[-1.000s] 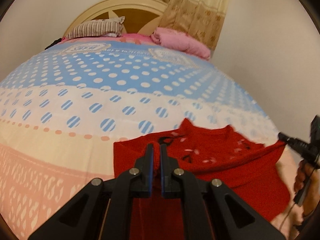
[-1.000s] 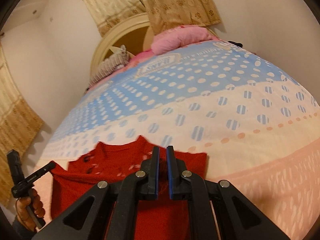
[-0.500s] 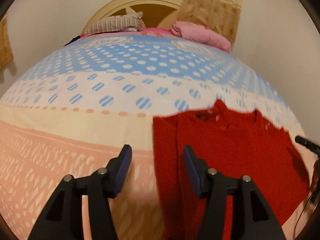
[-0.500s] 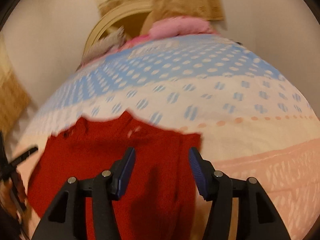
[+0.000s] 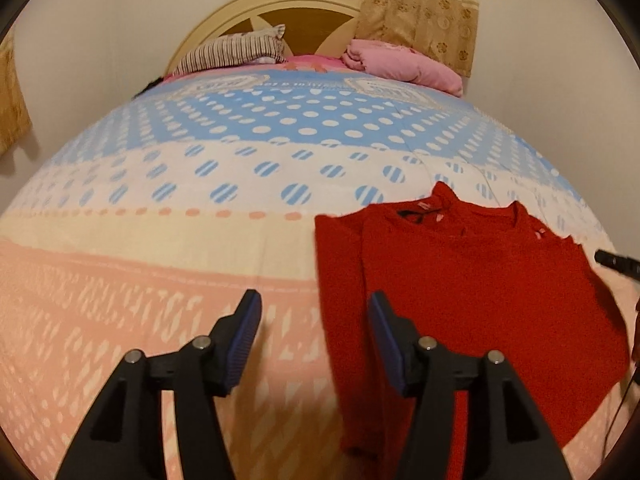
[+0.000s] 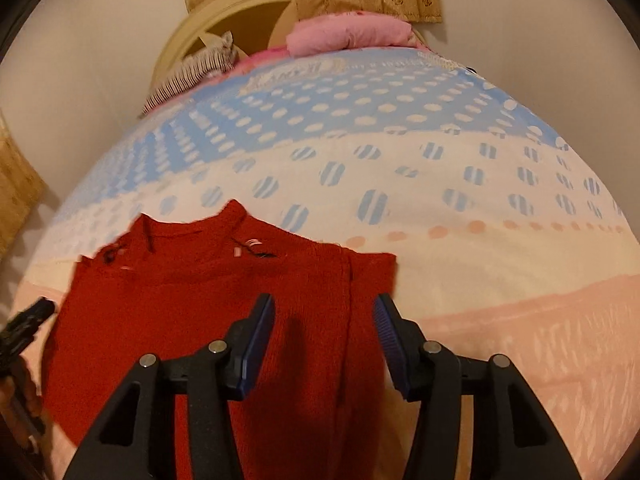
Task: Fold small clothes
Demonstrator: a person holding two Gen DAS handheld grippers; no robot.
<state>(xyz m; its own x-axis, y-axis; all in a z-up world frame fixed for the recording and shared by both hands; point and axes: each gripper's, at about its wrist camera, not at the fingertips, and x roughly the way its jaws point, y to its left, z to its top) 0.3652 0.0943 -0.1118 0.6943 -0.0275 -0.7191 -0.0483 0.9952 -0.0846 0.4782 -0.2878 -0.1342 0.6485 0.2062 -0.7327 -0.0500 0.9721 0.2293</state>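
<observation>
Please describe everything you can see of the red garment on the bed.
The red garment is a small knitted-looking top lying flat on the dotted bedcover, neckline toward the headboard. Its neck shows a dark label and small pale marks. One side looks folded inward, leaving a straight vertical edge. No gripper pad presses it: the right gripper hangs over that edge, and the left gripper is beside its other edge.

Left gripper [image 5: 316,334] opening over bedspread [image 5: 160,264], empty, red sweater [image 5: 472,280] flat beside it

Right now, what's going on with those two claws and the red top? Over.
Left gripper opening, nothing between its jaws. Right gripper closing, over the sweater, not pinching it. Sweater flat on the bedspread. Nothing in the way.
</observation>
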